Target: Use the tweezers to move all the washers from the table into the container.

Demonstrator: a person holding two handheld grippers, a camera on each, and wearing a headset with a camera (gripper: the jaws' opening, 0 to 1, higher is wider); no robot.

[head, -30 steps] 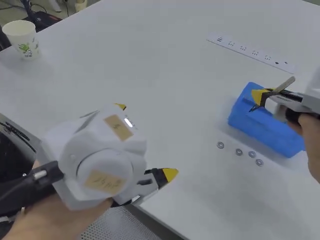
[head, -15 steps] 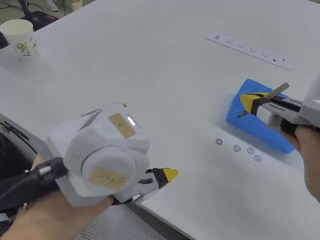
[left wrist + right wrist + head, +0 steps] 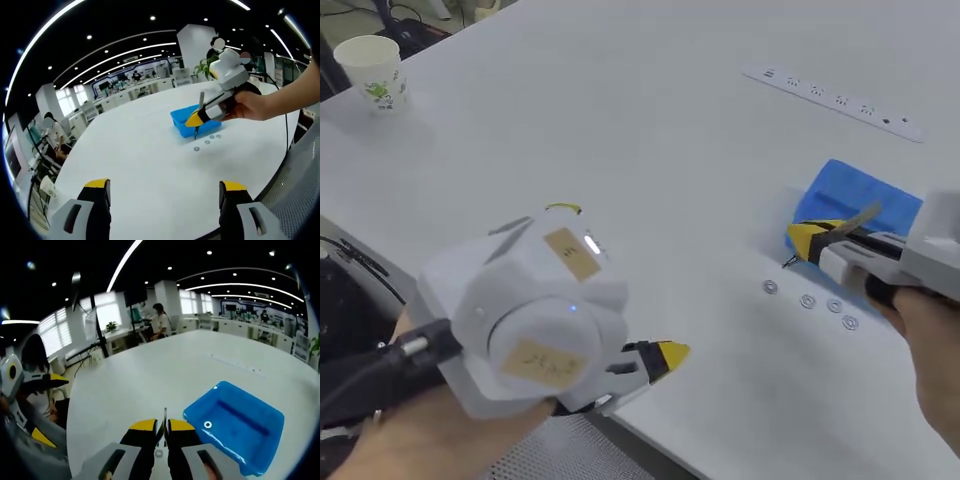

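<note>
Gripper (left): the left gripper (image 3: 165,186), white-bodied with yellow-tipped jaws, is held in a hand at the table's near edge, well apart from the blue container; its jaws stand wide apart with nothing between them.
Table: a white tabletop (image 3: 620,130) carries everything.
Washers: four small metal ring washers (image 3: 807,301) lie in a loose row on the table just on the near side of the blue rectangular plastic container (image 3: 865,190); one more washer (image 3: 208,425) lies inside the container, near its left wall in the right gripper view.
Gripper (right): the right gripper (image 3: 805,240), white with yellow-tipped jaws, is clamped on the slim metal tweezers (image 3: 164,420), hanging over the container's near edge.
Tweezers: their tip points down at the table, just beside the end washer of the row farthest from the right hand.
Power strip: a long white power strip (image 3: 840,100) lies beyond the container.
Cup: a white paper cup (image 3: 375,70) with a green print stands far off, well apart from the container.
</note>
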